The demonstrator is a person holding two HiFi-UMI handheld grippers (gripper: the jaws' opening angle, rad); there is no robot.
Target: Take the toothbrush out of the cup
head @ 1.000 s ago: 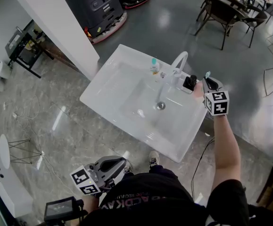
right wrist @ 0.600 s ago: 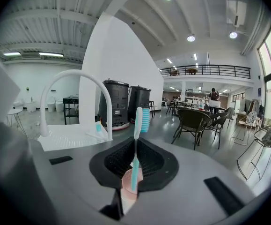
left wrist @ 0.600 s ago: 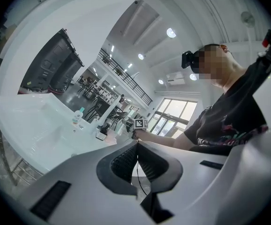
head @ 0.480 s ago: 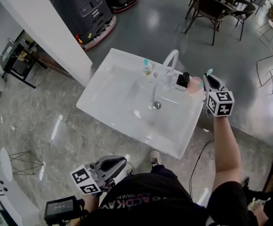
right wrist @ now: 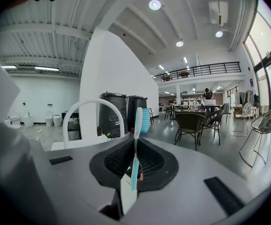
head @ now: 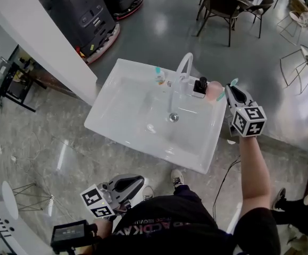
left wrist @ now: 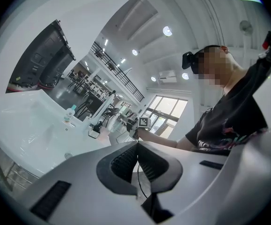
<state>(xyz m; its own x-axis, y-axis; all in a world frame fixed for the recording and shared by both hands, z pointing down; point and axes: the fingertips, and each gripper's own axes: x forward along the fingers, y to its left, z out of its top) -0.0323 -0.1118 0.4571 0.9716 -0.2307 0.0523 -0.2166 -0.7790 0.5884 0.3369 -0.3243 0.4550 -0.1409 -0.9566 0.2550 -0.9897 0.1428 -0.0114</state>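
Note:
A teal and white toothbrush [right wrist: 136, 144] stands upright between the jaws of my right gripper [right wrist: 135, 159], which is shut on its handle. Its bristled head [right wrist: 143, 120] rises above the jaws. In the head view the right gripper [head: 230, 91] hangs just right of the pink cup [head: 215, 92] at the sink's back right corner, with the toothbrush head [head: 234, 82] poking past the jaw tips, clear of the cup. My left gripper [head: 135, 181] is held low by the person's body, away from the sink; its jaws [left wrist: 136, 146] are shut with nothing in them.
The white sink [head: 127, 129] carries a curved white faucet [head: 183, 67], a small bottle with a teal cap [head: 157, 77] and a black holder [head: 200, 86] along its back edge. Dark machines [head: 79, 15] stand behind, chairs and tables [head: 225, 4] at the far right.
The head view has shifted. My right gripper, still holding the toothbrush, has drawn slightly to the right of the cup, which now shows fully. The left gripper has not moved.

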